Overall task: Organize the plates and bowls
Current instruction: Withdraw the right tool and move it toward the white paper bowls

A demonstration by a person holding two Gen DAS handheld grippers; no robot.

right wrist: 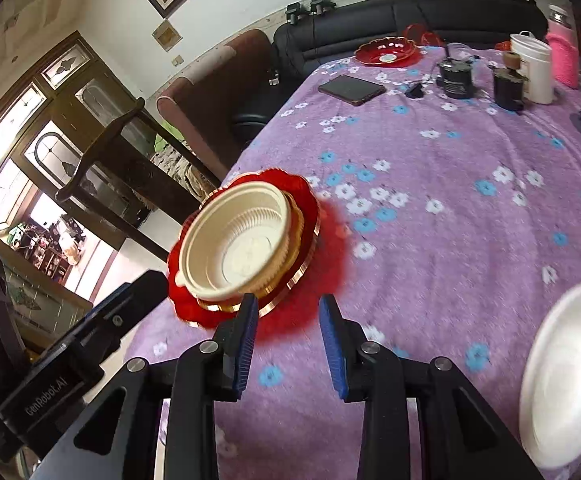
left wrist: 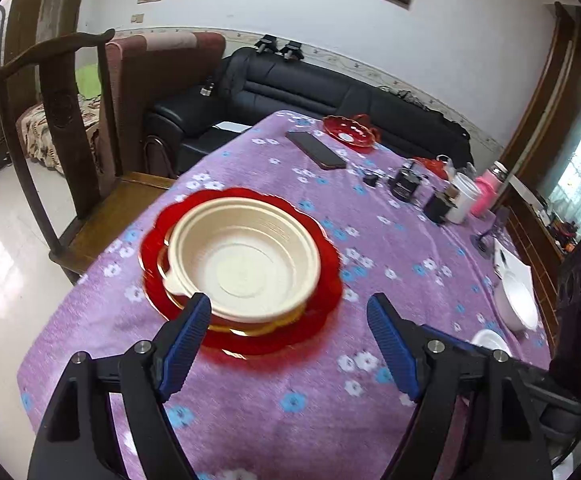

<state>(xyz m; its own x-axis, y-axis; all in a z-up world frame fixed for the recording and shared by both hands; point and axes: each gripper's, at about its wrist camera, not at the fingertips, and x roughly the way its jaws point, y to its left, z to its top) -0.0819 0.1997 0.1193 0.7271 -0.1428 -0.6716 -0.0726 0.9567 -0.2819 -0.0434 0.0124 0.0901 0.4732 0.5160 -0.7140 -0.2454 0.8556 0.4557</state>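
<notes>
A cream plastic bowl (left wrist: 246, 260) sits on a gold-rimmed plate, stacked on a red scalloped plate (left wrist: 330, 280) near the table's left edge; the stack also shows in the right wrist view (right wrist: 238, 248). My left gripper (left wrist: 289, 308) is open and empty just in front of the stack. My right gripper (right wrist: 288, 310) is open and empty, close to the stack's right side. A white bowl (right wrist: 566, 372) sits at the right; it shows in the left wrist view too (left wrist: 516, 304), with a small white dish (left wrist: 490, 342). A second red plate (left wrist: 350, 132) lies far back.
The table has a purple flowered cloth (left wrist: 390, 240). A black phone (left wrist: 316, 150), dark jars (left wrist: 404, 186), a white cup (left wrist: 464, 196) and a pink bottle (left wrist: 486, 192) stand at the far side. A wooden chair (left wrist: 70, 140) stands at the left, a black sofa (left wrist: 310, 92) behind.
</notes>
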